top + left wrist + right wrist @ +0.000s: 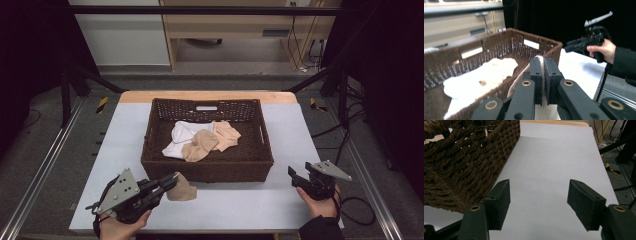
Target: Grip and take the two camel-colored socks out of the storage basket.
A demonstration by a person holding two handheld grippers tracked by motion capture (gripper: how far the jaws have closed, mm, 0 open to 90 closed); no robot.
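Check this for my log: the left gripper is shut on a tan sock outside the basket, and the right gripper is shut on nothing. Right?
Not quite. The right gripper is open, its jaws wide apart over the bare table in the right gripper view. The left gripper is indeed shut on the tan sock outside the basket.

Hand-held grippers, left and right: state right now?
Left hand-held gripper: shut on a beige sock, in front of the basket.
Right hand-held gripper: open, holding nothing.
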